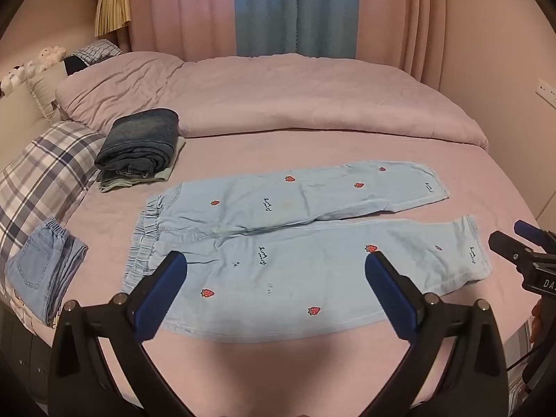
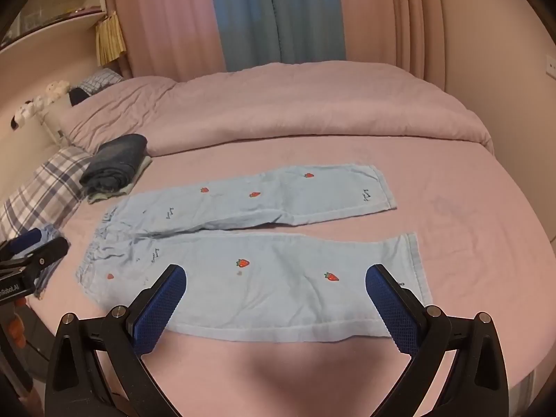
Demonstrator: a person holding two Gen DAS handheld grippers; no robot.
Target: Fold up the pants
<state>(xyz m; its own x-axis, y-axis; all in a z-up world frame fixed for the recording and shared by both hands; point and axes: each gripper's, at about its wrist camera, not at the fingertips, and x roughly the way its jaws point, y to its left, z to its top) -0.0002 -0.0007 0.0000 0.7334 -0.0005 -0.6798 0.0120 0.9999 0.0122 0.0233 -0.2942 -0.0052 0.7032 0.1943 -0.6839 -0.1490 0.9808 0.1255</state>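
Observation:
Light blue pants [image 1: 295,239] with red strawberry prints lie flat on the pink bed, waistband to the left, both legs spread to the right; they also show in the right wrist view [image 2: 264,243]. My left gripper [image 1: 276,271] is open and empty, hovering above the near leg close to the waistband end. My right gripper [image 2: 276,283] is open and empty, hovering above the near leg toward the cuff end. The right gripper's tip also shows at the far right of the left wrist view [image 1: 517,239]; the left gripper's tip shows at the far left of the right wrist view [image 2: 38,246].
A stack of folded dark jeans [image 1: 139,146] sits beyond the waistband. Folded light denim [image 1: 45,267] lies at the bed's left edge by a plaid pillow [image 1: 45,170]. A pink duvet [image 1: 278,97] is bunched along the far side. Curtains [image 1: 295,10] hang behind.

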